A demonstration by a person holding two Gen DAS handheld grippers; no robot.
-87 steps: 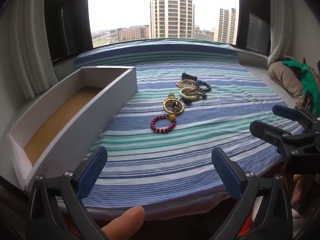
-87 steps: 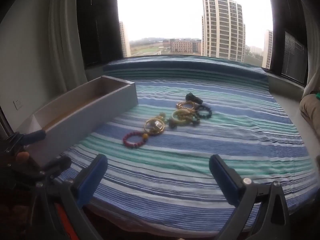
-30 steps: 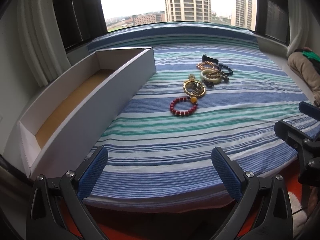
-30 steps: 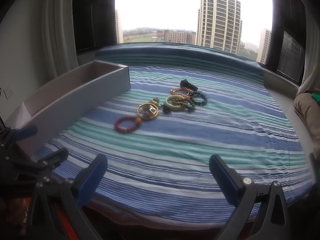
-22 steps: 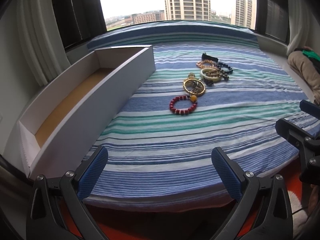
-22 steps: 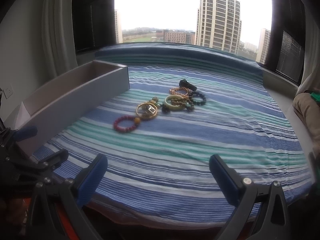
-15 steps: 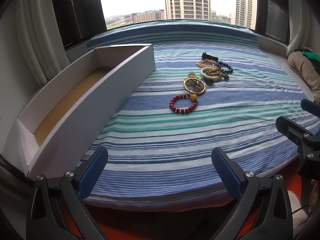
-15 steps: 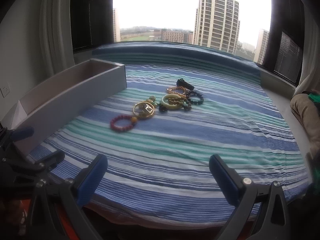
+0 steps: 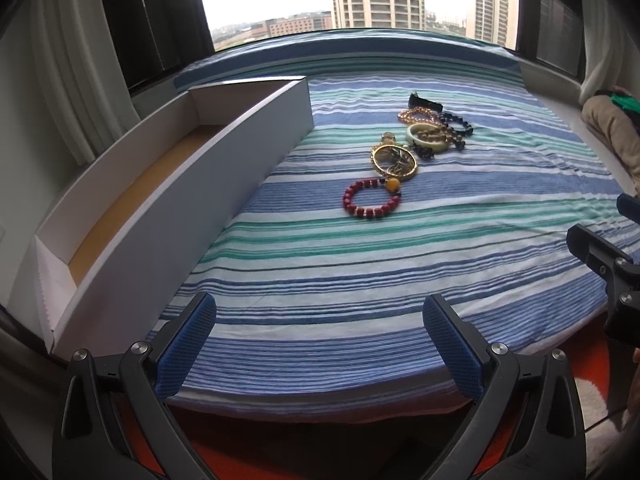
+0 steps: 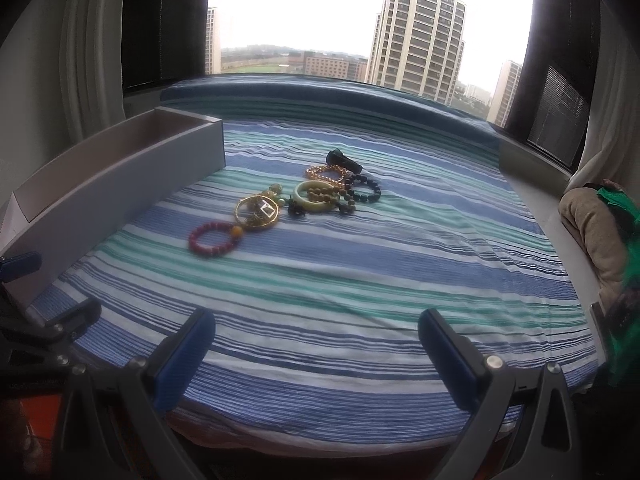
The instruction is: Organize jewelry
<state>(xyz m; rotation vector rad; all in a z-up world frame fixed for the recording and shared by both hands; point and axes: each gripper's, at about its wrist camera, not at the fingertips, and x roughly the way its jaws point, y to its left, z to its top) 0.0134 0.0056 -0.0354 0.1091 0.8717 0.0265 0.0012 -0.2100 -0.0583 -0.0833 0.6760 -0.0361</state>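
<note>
Left gripper [image 9: 320, 344] and right gripper [image 10: 316, 350] both hang at the near edge of the striped cloth [image 9: 360, 280], ribbed blue pads spread wide, holding nothing. Mid-cloth lies the jewelry: a round red bead bracelet [image 9: 371, 199] nearest, touching a gold bangle [image 9: 394, 159], then a smooth pale green bangle [image 9: 426, 139] among dark beads. A long open white box [image 9: 180, 216] with a brown floor sits left of them.

We hold our left gripper [image 9: 318, 340] low at the near edge, jaws spread wide, nothing between them. Our right gripper [image 10: 316, 354] sits level beside it, equally wide and empty.
</note>
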